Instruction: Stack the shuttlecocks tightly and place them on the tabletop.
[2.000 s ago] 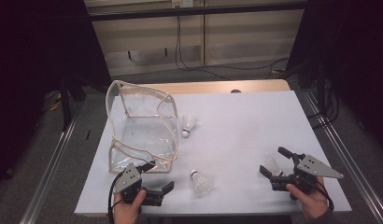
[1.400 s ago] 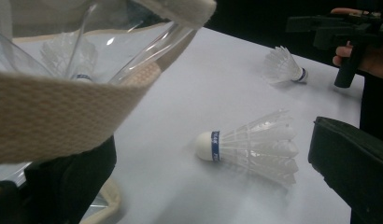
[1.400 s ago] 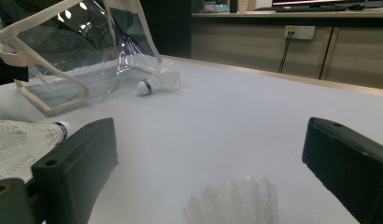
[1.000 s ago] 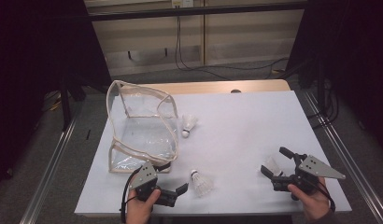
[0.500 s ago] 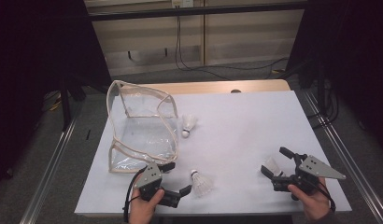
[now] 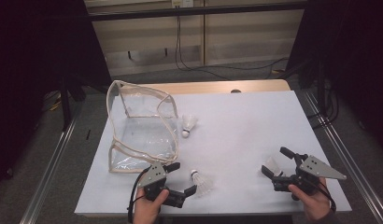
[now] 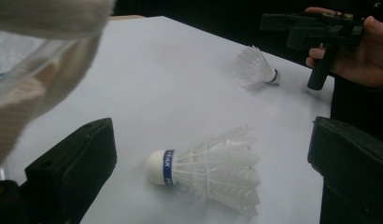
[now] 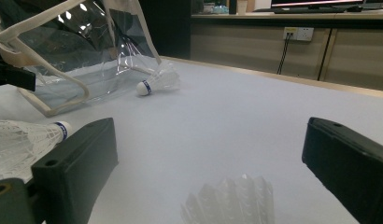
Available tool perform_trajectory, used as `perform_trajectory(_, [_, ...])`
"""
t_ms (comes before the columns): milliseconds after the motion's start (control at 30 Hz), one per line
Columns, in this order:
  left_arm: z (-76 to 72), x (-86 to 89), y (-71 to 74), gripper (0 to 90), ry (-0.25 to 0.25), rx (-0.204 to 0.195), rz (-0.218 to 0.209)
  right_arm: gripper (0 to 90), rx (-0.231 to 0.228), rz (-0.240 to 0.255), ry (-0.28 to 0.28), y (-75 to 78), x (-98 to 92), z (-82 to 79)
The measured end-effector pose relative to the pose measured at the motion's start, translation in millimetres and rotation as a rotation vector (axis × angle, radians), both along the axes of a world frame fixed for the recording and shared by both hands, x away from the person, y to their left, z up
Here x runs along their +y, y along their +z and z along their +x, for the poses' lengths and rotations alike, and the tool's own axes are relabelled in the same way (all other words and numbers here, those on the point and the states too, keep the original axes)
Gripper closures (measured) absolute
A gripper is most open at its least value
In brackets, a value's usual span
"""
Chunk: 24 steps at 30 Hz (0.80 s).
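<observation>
Left gripper view: white feathered shuttlecock [image 7: 213, 170], blue-banded cork.

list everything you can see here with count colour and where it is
shuttlecocks: 3, white feathers, white cork, blue band; one lying between the jaws of the left gripper at the near edge, one beside the bag, one between the jaws of the right gripper
bag: 1, clear plastic with cream trim, standing open on the left half of the table
table: 1, white top, wooden strip along the far edge
cables: black, on the floor beyond the table
left gripper: 1, black with grey plate, near edge, jaws open
right gripper: 1, black with grey plate, near right corner, jaws open
hands: 2, one on each gripper
</observation>
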<state>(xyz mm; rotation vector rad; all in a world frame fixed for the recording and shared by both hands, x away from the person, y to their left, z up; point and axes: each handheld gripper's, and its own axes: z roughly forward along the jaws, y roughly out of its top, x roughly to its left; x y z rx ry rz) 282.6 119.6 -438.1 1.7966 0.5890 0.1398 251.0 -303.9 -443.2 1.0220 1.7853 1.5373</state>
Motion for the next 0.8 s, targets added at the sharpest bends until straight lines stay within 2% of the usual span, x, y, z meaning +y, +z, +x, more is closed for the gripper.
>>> perform_trajectory(100, [-0.2, -2.1, 3.3, 0.6, 0.025, 0.022, -0.034, 2.8, 0.000, 0.001, 0.000, 0.0, -0.1, -0.2])
perform_trajectory(167, [-0.2, -4.2, 3.2, 0.3, 0.035, 0.031, -0.030, 2.8, 0.001, 0.001, -0.001, 0.0, -0.3, -0.2])
perform_trajectory(300, [1.7, -5.5, -1.4, 1.8, 0.009, 0.027, 0.008, 2.8, 0.004, 0.006, -0.002, 0.2, -0.2, -0.5])
perform_trajectory(400, [2.2, -6.7, -4.3, 1.8, -0.005, 0.037, 0.017, 2.8, 0.001, 0.004, -0.001, 0.2, -0.2, -0.4])
perform_trajectory(633, [-1.3, -13.7, 1.8, 1.7, -0.020, 0.035, -0.025, 2.8, -0.002, 0.003, -0.002, 0.5, -0.8, -0.5])
perform_trajectory(800, [-4.0, -25.1, 9.0, 1.8, -0.041, 0.019, -0.019, 2.8, -0.003, 0.003, -0.003, 0.4, -1.0, 0.1])
